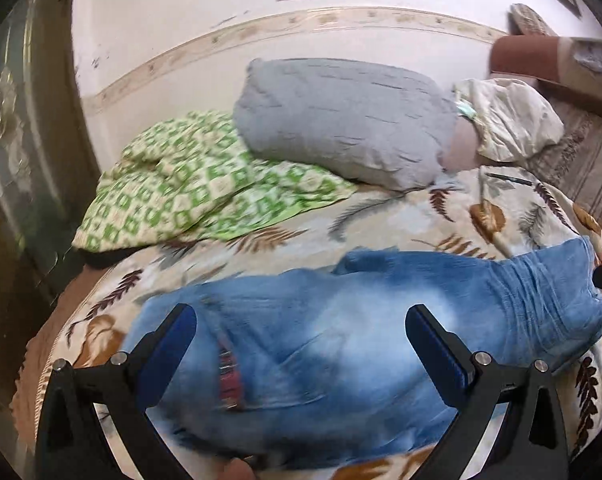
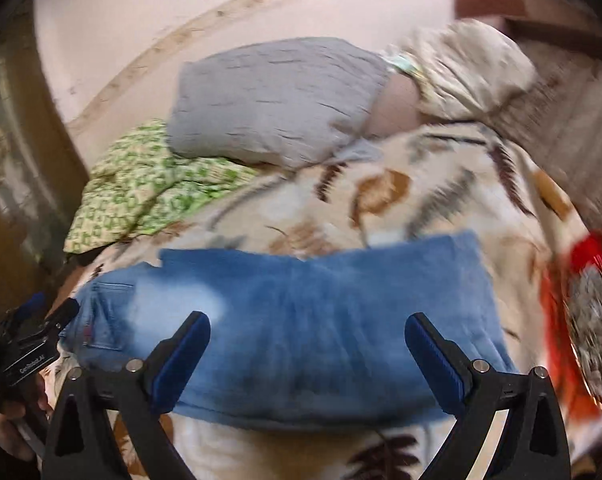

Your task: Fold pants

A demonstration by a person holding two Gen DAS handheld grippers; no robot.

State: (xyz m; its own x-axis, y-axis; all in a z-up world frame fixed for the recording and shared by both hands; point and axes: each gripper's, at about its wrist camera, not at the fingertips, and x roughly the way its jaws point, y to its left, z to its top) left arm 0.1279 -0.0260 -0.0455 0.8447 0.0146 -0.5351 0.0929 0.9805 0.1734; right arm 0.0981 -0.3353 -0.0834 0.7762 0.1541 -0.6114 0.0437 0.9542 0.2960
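Note:
Blue faded jeans (image 1: 361, 320) lie across the leaf-print bedspread (image 1: 401, 216), folded lengthwise, with the waist end on the left and the leg ends on the right. My left gripper (image 1: 301, 320) is open and empty, just above the waist part of the jeans. The jeans also show in the right wrist view (image 2: 309, 312), with a back pocket at their left end. My right gripper (image 2: 307, 332) is open and empty above the leg part. The left gripper's body (image 2: 29, 344) shows at the left edge of the right wrist view.
A grey pillow (image 1: 341, 120) and a cream pillow (image 1: 509, 120) lie at the back against the wall. A green patterned cloth (image 1: 189, 184) lies at back left. A red patterned cloth (image 2: 589, 320) lies at right. A dark cabinet (image 1: 17, 160) stands at left.

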